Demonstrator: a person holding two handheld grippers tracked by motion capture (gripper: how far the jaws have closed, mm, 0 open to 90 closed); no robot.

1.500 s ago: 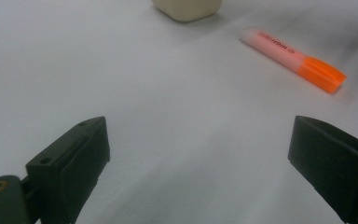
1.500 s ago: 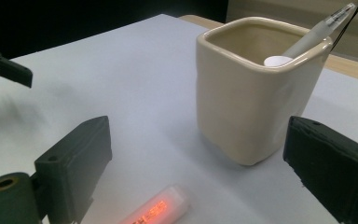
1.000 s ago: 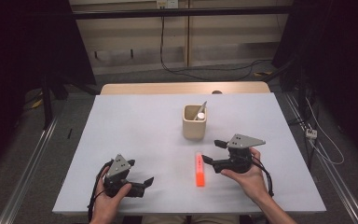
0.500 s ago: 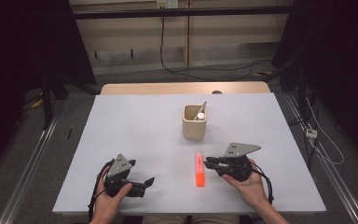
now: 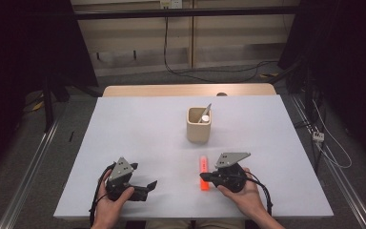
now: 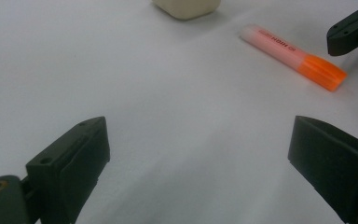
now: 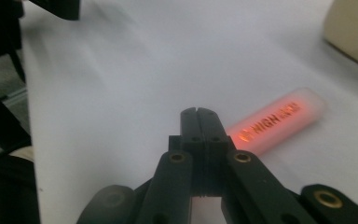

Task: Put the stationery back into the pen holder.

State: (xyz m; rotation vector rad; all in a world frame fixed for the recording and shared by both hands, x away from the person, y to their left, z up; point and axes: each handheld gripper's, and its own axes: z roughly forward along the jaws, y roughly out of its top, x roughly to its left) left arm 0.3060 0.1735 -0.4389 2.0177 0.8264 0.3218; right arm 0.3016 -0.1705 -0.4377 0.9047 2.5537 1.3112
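Observation:
An orange highlighter (image 5: 203,172) lies flat on the white table (image 5: 138,124), its orange cap toward the near edge. My right gripper (image 5: 205,177) rests just right of that cap end. Its jaws have just been closing and now stand pressed together with nothing between them. In the right gripper view the shut gripper (image 7: 198,114) points past the highlighter (image 7: 275,119), whose near end is hidden behind the jaws. My left gripper (image 5: 150,186) sits at the near left, open and empty; in its own view the gripper (image 6: 198,135) faces the highlighter (image 6: 293,56).
A beige square cup (image 5: 199,125) stands beyond the highlighter at mid-table, with a white-tipped pen and a thin stick in it. The table's near edge runs just under both hands. Dark curtains and floor cables surround the table.
The right gripper moved left and toward the near edge, settling beside the highlighter's cap end, and its jaws went from wide open to shut. The left gripper stayed put.

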